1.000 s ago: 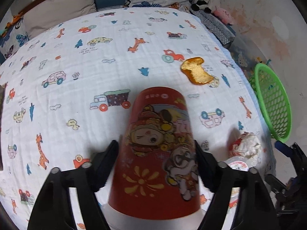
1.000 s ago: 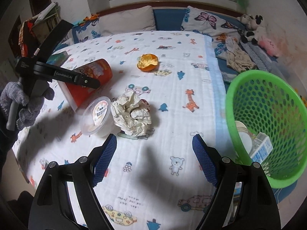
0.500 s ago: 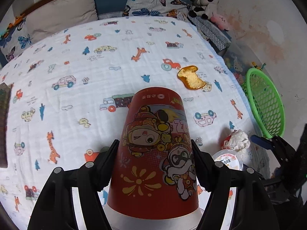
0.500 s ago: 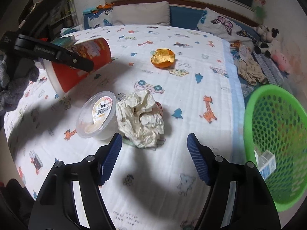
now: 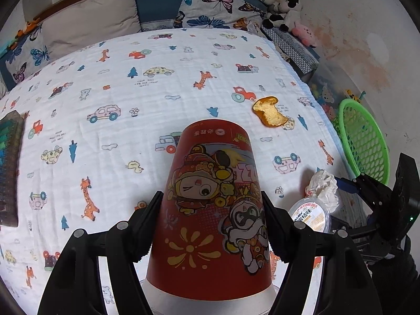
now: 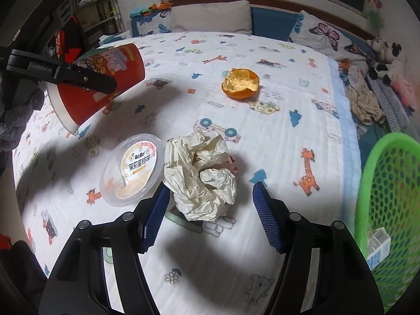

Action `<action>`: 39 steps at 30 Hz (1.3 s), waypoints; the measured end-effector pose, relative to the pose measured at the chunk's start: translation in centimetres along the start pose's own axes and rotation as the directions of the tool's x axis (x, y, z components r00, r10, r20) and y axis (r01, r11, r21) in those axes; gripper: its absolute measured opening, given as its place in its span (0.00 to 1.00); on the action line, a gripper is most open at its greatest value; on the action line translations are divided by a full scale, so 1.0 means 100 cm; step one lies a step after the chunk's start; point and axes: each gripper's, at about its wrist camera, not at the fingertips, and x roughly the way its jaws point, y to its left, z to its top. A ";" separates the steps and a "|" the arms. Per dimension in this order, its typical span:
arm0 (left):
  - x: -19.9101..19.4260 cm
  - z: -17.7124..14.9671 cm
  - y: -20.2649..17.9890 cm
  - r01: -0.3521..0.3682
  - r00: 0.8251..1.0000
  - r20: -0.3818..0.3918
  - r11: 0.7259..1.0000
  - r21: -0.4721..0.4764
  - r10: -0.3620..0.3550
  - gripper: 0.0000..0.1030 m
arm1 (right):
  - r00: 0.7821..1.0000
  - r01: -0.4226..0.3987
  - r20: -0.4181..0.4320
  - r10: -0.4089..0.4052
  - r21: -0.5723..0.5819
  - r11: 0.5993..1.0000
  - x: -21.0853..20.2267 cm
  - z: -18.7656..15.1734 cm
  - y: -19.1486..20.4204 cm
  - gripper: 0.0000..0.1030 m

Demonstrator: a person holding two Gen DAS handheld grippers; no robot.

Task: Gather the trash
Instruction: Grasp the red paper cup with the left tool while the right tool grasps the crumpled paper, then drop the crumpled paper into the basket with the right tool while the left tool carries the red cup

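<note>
A: What's biggest here?

B: The bed (image 6: 262, 52), under both tongs. Next the green basket (image 6: 388, 199), off to the right of the right tongs (image 6: 210, 211); a small carton (image 6: 378, 246) lies in it, the rest of its inside is hard to see.

A: And the cup (image 5: 212, 210)?

B: Clenched in the left tongs (image 5: 211, 225), held clear of the bed, base pointing away. Paper, I'd judge light and easily crushed, so a mid-wall grip with mild pressure suits it.

A: The right tongs?

B: Released, jaws wide, with the paper wad (image 6: 202, 176) just ahead between the tips. Soft and featherlight, I think; pinch it across the bulk.

A: Beside it?

B: A lidded tub (image 6: 131, 169), touching the wad on its left. Slick plastic, likely stiff; take it across the rim. Whether it is empty I cannot tell.

A: Smallest?

B: The orange peel (image 6: 240, 82), well ahead of the right tongs. Limp and hollow.
</note>
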 end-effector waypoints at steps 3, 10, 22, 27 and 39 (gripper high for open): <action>-0.001 0.001 0.002 0.000 1.000 0.000 1.000 -0.007 0.000 0.66 | 1.000 -0.010 0.004 0.010 0.003 1.000 0.001 0.001 0.000 0.48; -0.008 0.001 -0.003 0.004 1.000 0.016 1.000 0.009 -0.004 0.66 | 0.999 0.002 0.044 -0.004 0.037 0.999 -0.011 -0.001 -0.002 0.44; -0.032 0.006 -0.041 0.068 0.996 0.048 0.994 0.085 -0.072 0.66 | 0.981 0.116 0.126 -0.149 0.237 0.964 -0.091 -0.014 -0.040 0.43; -0.039 0.005 -0.066 0.105 0.993 0.048 0.986 0.126 -0.112 0.66 | 0.961 0.214 0.093 -0.260 0.340 0.916 -0.123 -0.029 -0.071 0.43; -0.041 0.020 -0.144 0.167 0.983 0.038 0.964 0.209 -0.178 0.66 | 0.935 0.301 0.011 -0.355 0.510 0.806 -0.150 -0.076 -0.145 0.45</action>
